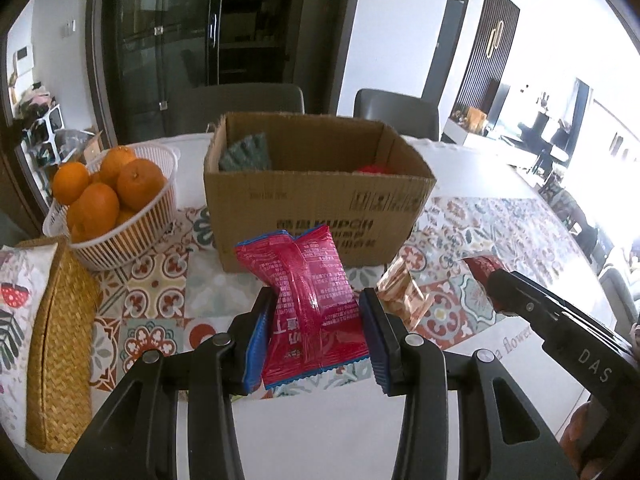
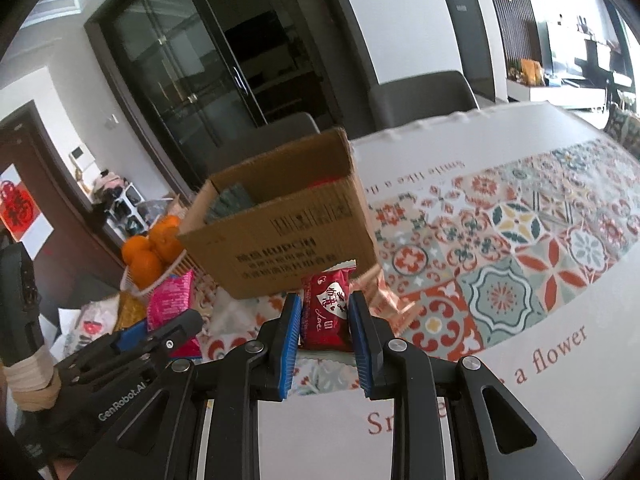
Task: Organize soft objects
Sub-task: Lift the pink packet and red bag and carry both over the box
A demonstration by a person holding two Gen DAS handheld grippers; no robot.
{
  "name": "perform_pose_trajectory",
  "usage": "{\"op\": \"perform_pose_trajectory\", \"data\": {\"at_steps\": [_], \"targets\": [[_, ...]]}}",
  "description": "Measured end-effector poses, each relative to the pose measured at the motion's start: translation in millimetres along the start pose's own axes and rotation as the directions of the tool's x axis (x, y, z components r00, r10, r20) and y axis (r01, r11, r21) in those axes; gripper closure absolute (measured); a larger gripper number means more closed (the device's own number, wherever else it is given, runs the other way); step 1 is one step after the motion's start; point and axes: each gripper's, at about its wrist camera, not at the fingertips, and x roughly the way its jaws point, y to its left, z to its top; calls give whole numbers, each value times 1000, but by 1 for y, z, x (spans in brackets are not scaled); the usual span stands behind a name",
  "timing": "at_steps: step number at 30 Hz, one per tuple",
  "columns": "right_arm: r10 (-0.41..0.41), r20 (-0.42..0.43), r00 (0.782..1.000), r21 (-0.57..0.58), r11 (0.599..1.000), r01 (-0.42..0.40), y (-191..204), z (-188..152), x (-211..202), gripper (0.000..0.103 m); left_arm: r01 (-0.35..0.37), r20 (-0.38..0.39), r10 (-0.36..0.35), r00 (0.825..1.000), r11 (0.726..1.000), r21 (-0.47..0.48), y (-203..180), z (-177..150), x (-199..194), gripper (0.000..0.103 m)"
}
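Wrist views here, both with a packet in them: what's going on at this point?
A person with a gripper in each hand is gathering soft snack packets by a cardboard box. The left gripper has its jaws closed on a pink packet, squeezing it at the waist. The right gripper is clamped on a dark red packet. Both packets are in front of the box, not in it. A copper-coloured packet lies on the patterned tablecloth. A basket of oranges stands left of the box.
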Motion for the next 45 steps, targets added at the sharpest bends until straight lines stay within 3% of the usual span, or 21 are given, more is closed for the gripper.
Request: {"op": "perform_pose_trajectory", "data": {"at_steps": [25,45], "targets": [[73,156,985,-81,995,-61,32,55,-22,77,8,158,-14,987,999,39,3,57,-29,60],[98,180,979,-123,989,-76,49,102,16,77,-32,190,21,982,998,57,9,103,2,60]]}}
